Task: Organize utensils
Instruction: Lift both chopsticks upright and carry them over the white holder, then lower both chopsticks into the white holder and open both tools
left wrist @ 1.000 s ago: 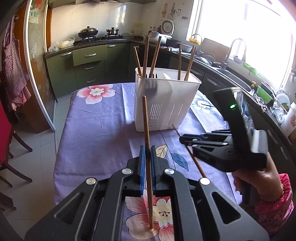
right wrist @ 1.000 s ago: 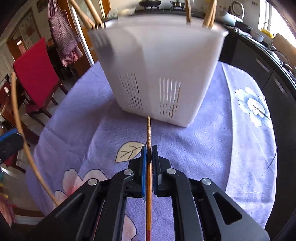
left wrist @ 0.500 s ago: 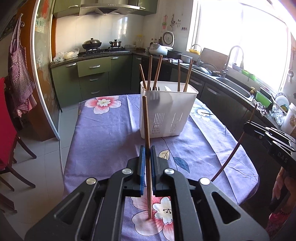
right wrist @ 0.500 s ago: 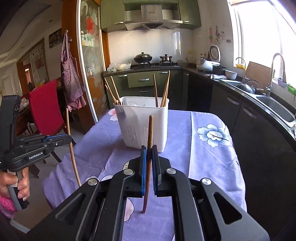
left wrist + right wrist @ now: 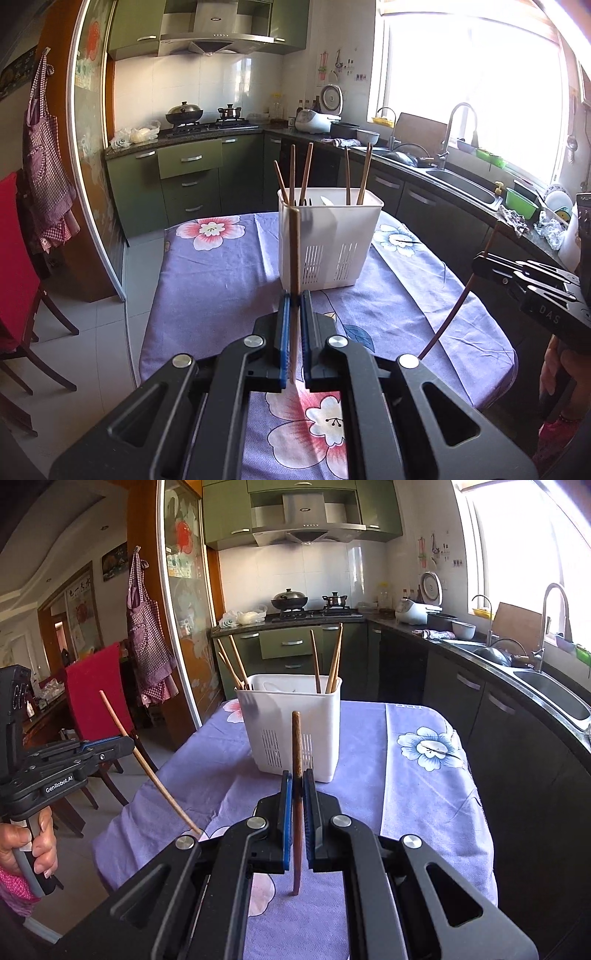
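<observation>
Nearest, the left gripper is pinching a light chopstick upright between its blue pads, and the right gripper is pinching a dark chopstick the same way; both are hanging above the purple floral tablecloth, short of the holder. These two are judged the remaining items, as no other loose utensil is showing. Farther off, the white slotted utensil holder is standing mid-table, already carrying chopsticks in its left and right ends and what appears to be cutlery between them.
</observation>
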Action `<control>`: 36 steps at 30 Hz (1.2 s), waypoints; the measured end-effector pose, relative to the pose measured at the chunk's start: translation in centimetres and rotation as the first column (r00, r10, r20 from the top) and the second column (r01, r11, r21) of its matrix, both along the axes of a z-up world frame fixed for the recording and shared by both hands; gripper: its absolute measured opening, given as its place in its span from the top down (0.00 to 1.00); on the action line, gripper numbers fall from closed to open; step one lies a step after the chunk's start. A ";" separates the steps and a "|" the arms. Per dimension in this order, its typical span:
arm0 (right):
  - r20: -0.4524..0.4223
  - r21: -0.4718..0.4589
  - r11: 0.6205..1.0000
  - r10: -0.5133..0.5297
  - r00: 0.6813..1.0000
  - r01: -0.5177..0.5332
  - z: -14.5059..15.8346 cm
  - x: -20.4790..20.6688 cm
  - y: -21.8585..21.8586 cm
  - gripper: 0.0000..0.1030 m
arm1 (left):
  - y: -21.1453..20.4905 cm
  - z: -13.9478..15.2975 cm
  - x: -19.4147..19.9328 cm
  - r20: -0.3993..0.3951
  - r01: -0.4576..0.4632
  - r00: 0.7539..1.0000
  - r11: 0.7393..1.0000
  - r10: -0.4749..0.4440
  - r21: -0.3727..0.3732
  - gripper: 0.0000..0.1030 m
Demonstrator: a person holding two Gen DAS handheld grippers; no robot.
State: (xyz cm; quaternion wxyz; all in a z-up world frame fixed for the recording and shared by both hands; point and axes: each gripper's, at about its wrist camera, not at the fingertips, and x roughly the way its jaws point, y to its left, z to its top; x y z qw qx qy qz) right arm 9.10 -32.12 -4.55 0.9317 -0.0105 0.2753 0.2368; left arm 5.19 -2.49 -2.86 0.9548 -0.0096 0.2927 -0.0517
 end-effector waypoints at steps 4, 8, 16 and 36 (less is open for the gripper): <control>0.009 0.012 1.000 0.012 1.000 -0.012 0.8 0.5 0.3 0.94 | -0.5 0.4 0.7 -0.002 0.022 1.000 1.000 -0.022 -0.005 0.95; 0.044 0.031 0.999 0.014 0.999 -0.015 2.7 1.2 0.2 0.94 | -1.2 1.4 1.7 0.003 0.049 0.999 0.999 -0.049 -0.010 0.95; 0.127 0.066 0.997 0.030 0.991 -0.038 8.1 2.7 0.4 0.94 | -2.5 4.4 4.1 0.022 0.112 0.994 0.994 -0.112 -0.020 0.95; 0.238 0.066 0.997 0.029 0.971 -0.045 18.4 11.1 2.9 0.94 | -5.2 16.5 10.7 0.247 0.134 0.958 0.990 -0.143 0.050 0.95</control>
